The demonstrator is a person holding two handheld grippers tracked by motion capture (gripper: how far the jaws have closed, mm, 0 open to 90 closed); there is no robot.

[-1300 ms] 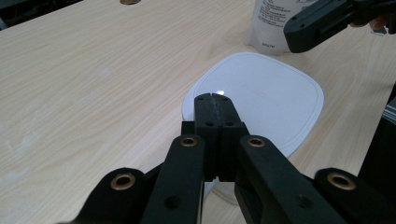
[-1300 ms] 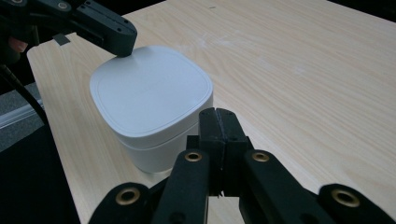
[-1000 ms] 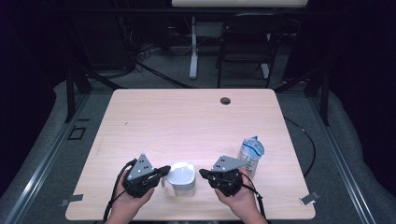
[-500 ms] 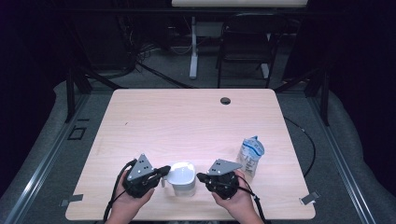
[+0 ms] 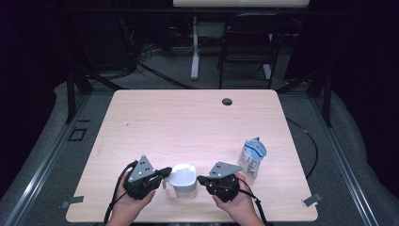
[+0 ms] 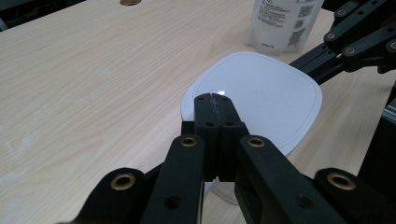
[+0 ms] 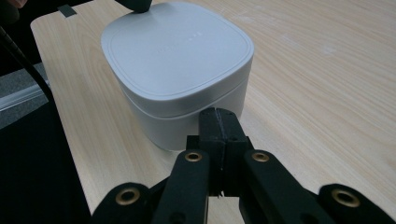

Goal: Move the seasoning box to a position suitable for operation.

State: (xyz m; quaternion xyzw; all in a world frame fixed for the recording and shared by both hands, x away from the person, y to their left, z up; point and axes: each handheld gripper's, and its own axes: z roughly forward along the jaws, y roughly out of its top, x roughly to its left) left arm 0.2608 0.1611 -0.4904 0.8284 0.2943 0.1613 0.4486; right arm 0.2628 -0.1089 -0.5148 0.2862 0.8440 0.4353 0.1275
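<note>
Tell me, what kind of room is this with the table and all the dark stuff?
Probably a lab or recording studio. A wooden table stands alone among dark curtains, with cables on the floor behind it, and a person works two grippers, left gripper and right gripper, beside a white container.

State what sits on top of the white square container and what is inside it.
A white rounded-square lid covers the white square plastic container, and the tip of the left claw rests over the lid's edge. The contents cannot be seen, since the lid hides them.
</note>
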